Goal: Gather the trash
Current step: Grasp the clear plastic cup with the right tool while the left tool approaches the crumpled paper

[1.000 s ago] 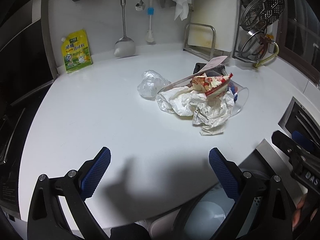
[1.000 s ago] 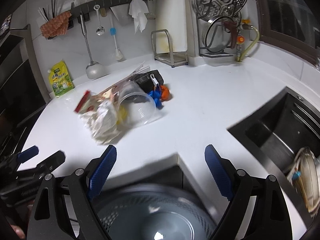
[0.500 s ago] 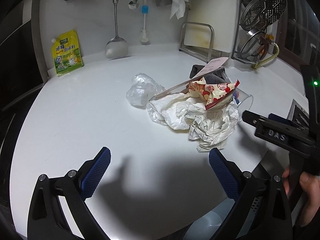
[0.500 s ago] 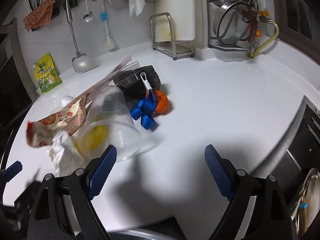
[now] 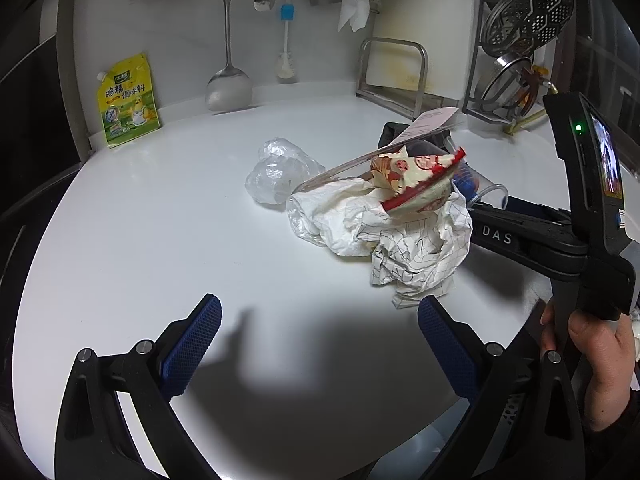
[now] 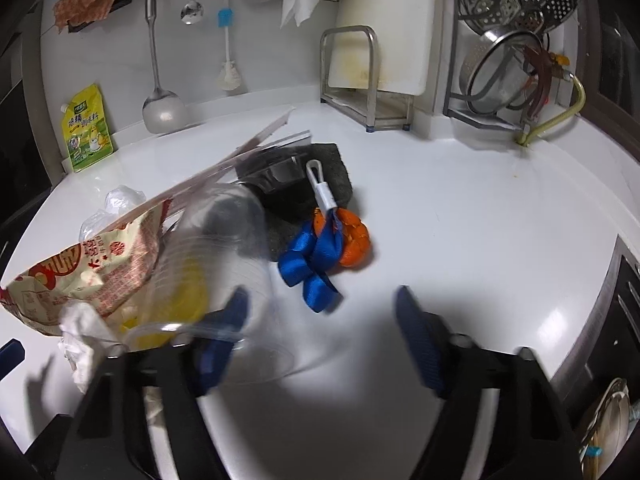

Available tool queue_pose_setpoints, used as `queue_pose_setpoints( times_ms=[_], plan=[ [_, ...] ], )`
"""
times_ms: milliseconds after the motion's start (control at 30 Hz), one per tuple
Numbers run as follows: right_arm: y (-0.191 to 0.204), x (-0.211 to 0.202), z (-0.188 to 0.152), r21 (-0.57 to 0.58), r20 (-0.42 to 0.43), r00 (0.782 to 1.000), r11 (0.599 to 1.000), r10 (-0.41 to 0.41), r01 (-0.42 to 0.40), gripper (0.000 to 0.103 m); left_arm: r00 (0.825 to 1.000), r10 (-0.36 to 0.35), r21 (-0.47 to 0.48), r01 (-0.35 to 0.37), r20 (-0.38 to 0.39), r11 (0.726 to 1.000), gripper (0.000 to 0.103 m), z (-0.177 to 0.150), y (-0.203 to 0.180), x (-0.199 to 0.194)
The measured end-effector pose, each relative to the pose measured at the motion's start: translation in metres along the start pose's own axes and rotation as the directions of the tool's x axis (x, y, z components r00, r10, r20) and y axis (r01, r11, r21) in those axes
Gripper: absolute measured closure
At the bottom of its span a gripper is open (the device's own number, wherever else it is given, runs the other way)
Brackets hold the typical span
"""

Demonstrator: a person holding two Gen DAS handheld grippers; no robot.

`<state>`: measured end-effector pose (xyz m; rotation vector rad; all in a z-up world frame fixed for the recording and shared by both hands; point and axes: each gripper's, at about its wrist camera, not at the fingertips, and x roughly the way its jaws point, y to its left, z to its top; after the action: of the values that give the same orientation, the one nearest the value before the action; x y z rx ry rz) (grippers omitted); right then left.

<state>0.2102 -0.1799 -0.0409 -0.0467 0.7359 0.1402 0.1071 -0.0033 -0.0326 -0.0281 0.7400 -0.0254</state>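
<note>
On the white counter [image 5: 160,220], a trash pile [image 5: 384,216] is seen: checked paper, a red-printed wrapper. "DAS" is read on the right gripper [image 6: 320,320], spread wide around a clear cup [image 6: 208,264]. The left gripper [image 5: 320,344] is held wide, empty.

We see a heap of trash lying on the white tabletop [image 5: 160,220]. At its left sits a crumpled clear plastic bag [image 5: 280,172], just beside a wrinkled white plastic wrapper [image 5: 332,216]. A crumpled sheet of grid-lined paper [image 5: 420,256] spills toward the tabletop's near edge. On top rests a torn red-and-cream snack packet [image 5: 412,180], tilted and gaping open. A clear plastic cup [image 6: 216,264] lies on its side with something yellow inside. Behind it we find a black tray [image 6: 296,184], and against that a blue ribbon [image 6: 312,260] tangled with an orange piece [image 6: 354,236].
</note>
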Motion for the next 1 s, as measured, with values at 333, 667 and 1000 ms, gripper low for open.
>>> queue_pose_setpoints(
  times_ms=[333, 667, 1000],
  plan=[
    [0.004, -0.021, -0.011, -0.004, 0.068, 0.995, 0.998, 0.07, -0.069, 0.097, 1.0, -0.011, -0.009, 0.011, 0.014, 1.0, 0.006, 0.004, -0.004, -0.004],
    [-0.031, -0.055, -0.024, 0.102, 0.142, 0.986, 0.989, 0.088, -0.103, 0.098, 0.998, -0.05, -0.006, 0.051, 0.028, 0.999, 0.006, 0.01, -0.019, -0.008],
    [-0.07, -0.079, -0.046, 0.185, 0.162, 0.986, 0.98, 0.041, -0.072, 0.099, 0.996, -0.074, 0.006, 0.073, 0.045, 0.997, 0.006, 0.019, -0.04, -0.007]
  ],
)
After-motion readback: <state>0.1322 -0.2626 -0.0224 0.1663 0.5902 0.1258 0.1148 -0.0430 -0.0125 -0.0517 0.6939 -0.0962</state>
